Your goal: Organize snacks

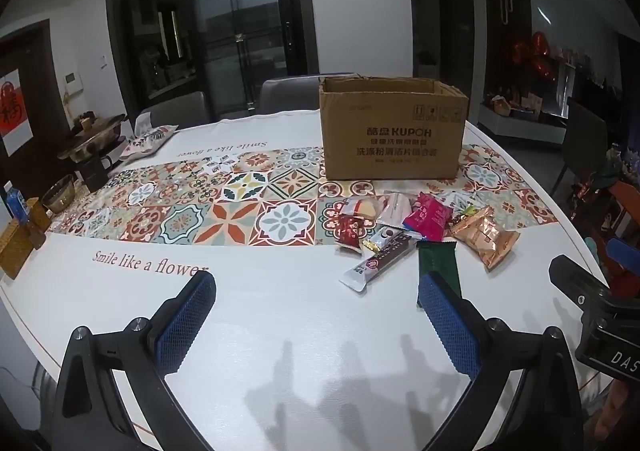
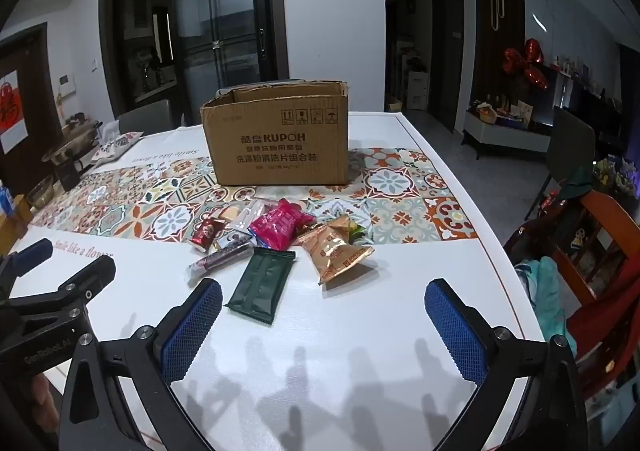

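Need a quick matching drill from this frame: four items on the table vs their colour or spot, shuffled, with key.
Items:
1. cardboard box
2. flat packet nearest the right tool
3. crinkled bag
4. puffy packet

Descriptions:
A. magenta
B. dark green
C. gold-bronze
D. brown, open top, behind the snack pile

Pairs: 1-D, 2-B, 3-C, 4-A
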`<action>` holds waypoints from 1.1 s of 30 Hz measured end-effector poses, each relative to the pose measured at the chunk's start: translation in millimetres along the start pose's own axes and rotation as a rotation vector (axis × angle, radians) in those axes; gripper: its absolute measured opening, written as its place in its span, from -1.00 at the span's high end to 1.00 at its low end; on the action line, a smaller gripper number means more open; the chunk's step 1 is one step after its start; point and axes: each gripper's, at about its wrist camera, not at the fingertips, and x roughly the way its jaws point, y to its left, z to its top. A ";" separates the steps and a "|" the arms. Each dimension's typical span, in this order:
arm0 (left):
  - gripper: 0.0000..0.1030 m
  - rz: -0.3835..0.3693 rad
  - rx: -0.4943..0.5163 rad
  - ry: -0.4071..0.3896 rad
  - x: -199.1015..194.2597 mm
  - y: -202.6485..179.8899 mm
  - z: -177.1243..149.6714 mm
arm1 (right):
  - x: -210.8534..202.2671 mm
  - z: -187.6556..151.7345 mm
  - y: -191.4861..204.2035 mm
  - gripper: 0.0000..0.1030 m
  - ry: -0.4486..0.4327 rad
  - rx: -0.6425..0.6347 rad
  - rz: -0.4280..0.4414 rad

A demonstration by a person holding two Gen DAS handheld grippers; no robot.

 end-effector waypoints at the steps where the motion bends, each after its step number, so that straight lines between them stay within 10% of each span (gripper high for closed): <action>1: -1.00 -0.001 0.000 -0.003 -3.1 0.1 0.4 | 0.1 0.0 0.1 -0.99 0.000 0.000 0.000; 33: -1.00 0.004 -0.005 -0.038 -5.7 -7.6 -1.6 | -1.6 -1.0 -0.5 -0.99 -0.003 0.002 0.001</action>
